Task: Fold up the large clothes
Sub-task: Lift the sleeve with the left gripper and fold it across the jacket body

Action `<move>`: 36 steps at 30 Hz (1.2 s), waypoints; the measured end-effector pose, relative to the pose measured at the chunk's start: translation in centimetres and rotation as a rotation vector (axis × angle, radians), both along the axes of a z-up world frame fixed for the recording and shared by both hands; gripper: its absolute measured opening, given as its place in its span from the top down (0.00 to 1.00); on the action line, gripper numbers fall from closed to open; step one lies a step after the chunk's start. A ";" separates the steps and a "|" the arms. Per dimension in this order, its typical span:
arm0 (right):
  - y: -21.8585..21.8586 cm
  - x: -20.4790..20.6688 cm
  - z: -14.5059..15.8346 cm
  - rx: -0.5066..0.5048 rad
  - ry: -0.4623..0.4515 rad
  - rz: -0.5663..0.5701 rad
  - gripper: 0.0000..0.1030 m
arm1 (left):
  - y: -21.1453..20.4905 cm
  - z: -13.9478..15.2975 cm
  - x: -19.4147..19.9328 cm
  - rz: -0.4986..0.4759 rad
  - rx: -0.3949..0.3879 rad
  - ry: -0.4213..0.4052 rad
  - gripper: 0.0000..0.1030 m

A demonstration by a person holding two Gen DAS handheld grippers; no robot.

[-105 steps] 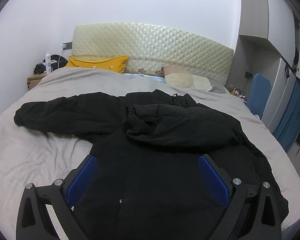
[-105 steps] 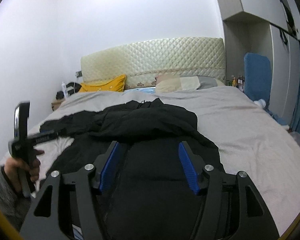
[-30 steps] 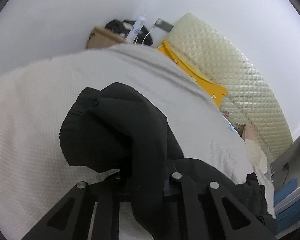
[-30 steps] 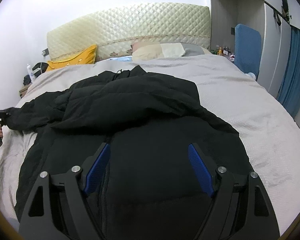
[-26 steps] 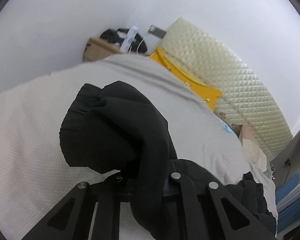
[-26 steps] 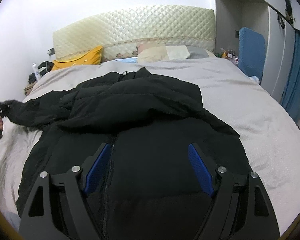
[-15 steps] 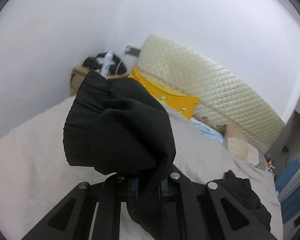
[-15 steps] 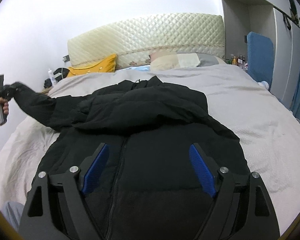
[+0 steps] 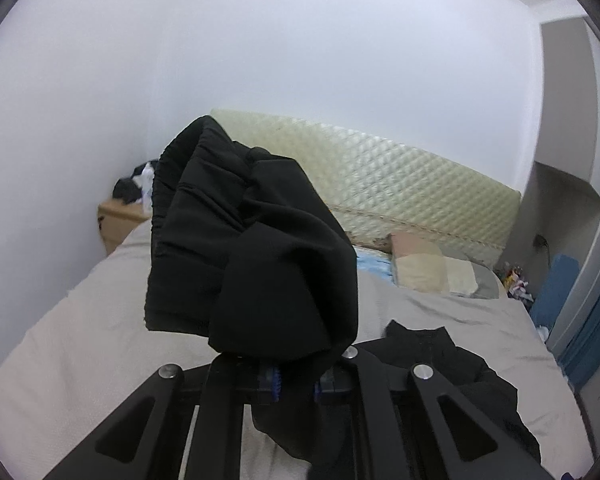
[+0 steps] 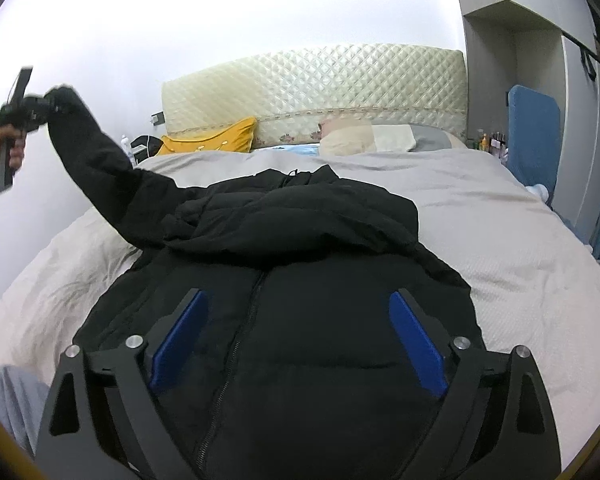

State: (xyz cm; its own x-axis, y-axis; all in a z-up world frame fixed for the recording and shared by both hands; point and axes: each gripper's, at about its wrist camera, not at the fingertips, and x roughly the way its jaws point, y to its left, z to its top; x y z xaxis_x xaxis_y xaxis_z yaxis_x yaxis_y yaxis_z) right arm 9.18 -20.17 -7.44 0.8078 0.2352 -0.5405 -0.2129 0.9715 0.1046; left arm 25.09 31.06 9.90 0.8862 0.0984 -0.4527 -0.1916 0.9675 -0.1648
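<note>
Your black jacket (image 10: 300, 280) lies zipper-up across the middle of the grey bed (image 10: 520, 264), its collar toward the quilted headboard (image 10: 320, 80) at the top of the frame and its hem running out under the bottom edge. One sleeve already looks folded across the chest as a thick band through the centre of the right wrist view, though black on black makes that fold hard to read, so take it as likely rather than certain.

The other sleeve (image 10: 100, 168) is not down yet. It rises from the shoulder to the upper left of the frame, where your left gripper (image 10: 40, 106) has the cuff. In the left wrist view the cuff (image 9: 204, 216) bunches above the pads, and the left gripper's (image 9: 296, 386) jaws are pinched nearly together on the fabric, only a sliver of blue pad showing.

Your right gripper (image 10: 298, 332) sits low in the centre of its frame, over the jacket's lower front. Its jaws have just been opening further and stand wide apart, blue pads clear of the cloth, gripping nothing.

So you are roughly at the second sleeve: it has to come across the chest and be let go, and after that the body needs folding hem to collar. None of the body folds appears started.
</note>
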 end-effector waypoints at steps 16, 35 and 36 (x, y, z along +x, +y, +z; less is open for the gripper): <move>-3.7 -1.1 1.1 0.030 -0.045 -0.024 0.00 | -19.7 4.5 2.4 -0.227 0.126 -0.031 0.95; -8.7 0.6 -0.4 0.140 0.020 -0.138 0.00 | -41.3 -9.3 11.3 -0.558 0.090 0.149 0.95; -8.8 0.7 -0.5 0.151 0.019 -0.139 0.00 | -42.3 -10.7 11.9 -0.569 0.079 0.166 0.95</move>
State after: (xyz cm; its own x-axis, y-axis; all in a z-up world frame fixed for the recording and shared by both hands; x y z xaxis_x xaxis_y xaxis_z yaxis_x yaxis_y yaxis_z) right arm 9.89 -28.94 -7.89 0.8282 0.2012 -0.5230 -0.0741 0.9645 0.2536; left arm 37.00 -11.24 -0.77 0.7275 -0.3318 -0.6006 0.3433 0.9339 -0.1001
